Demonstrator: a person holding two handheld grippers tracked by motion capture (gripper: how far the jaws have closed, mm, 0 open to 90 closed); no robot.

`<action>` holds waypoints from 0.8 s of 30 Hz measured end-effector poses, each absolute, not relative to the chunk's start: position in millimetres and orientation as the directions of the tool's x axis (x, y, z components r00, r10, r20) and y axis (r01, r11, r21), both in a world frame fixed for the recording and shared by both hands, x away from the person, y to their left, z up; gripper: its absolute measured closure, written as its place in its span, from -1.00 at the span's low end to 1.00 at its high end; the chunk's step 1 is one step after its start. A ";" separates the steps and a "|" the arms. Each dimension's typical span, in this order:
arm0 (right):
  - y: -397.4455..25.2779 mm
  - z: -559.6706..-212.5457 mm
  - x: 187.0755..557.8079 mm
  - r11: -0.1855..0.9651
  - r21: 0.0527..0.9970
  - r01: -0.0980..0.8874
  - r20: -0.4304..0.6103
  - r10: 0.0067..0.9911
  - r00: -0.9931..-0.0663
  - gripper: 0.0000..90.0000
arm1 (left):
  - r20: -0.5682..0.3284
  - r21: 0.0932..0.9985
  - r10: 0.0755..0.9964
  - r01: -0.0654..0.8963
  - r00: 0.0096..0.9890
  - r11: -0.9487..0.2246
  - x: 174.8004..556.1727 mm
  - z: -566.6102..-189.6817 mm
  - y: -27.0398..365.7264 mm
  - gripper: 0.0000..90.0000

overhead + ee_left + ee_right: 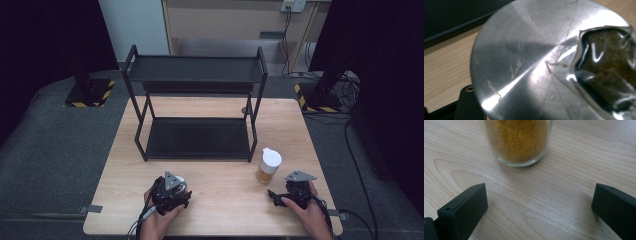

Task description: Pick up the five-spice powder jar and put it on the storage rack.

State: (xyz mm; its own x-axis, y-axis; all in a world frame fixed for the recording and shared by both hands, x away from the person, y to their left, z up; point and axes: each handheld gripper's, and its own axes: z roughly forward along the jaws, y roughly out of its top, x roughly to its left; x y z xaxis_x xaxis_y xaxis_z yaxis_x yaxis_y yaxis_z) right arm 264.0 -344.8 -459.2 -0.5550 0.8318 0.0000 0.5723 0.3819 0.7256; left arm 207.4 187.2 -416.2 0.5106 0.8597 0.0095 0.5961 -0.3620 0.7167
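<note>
Spice jar [268, 167]: clear glass, white cap, filled with orange-yellow powder; stands upright on the surface [220, 200], long axis vertical. It lies just ahead of the right gripper [274, 196] and slightly to its inner side, apart from it, nothing between. In the right gripper view the jar's base [517, 142] sits straight ahead on the centre line, beyond the jaw tips. The jaws stand wide apart and empty, the gap looking broader than the jar. Judgement: a short straight advance would bring the jar between the jaws at its lower body.

Metal-lidded container [178, 185]: directly under the left gripper [170, 192], near the surface's front edge. In the left gripper view its brushed round lid [524, 57] sits right against the camera, with a torn opening [606, 67] showing dark contents. Whether that gripper is clamped on it cannot be told.

Nearer hand: the right, by far; the left gripper is well apart from the jar.

Black two-tier shelf [197, 137]: beyond both grippers, bare, lower tier just behind the jar.
</note>
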 end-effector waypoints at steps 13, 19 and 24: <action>-344.8 -459.2 264.0 0.382 0.726 0.572 0.000 0.832 -0.555 -0.97 | 0.002 0.732 0.891 0.606 0.455 -0.311 202.3 -412.5 196.3 -0.34; -344.8 -459.2 263.9 0.382 0.726 0.572 0.000 0.832 -0.555 -0.97 | 0.007 0.736 0.899 0.607 0.437 -0.301 200.5 -409.7 199.6 -0.34; -344.8 -459.2 263.9 0.382 0.726 0.572 0.000 0.832 -0.555 -0.97 | 0.019 0.730 0.903 0.611 0.430 -0.306 199.2 -406.7 199.0 -0.34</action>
State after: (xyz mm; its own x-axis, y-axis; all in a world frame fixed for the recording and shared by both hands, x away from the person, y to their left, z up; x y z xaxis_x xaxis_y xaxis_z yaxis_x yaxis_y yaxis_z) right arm 263.9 -344.8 -459.2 -0.5553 0.8317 0.0001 0.5723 0.3820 0.7256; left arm 199.2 199.0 -406.7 0.4300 0.9026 0.0186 0.6113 -0.3063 0.7298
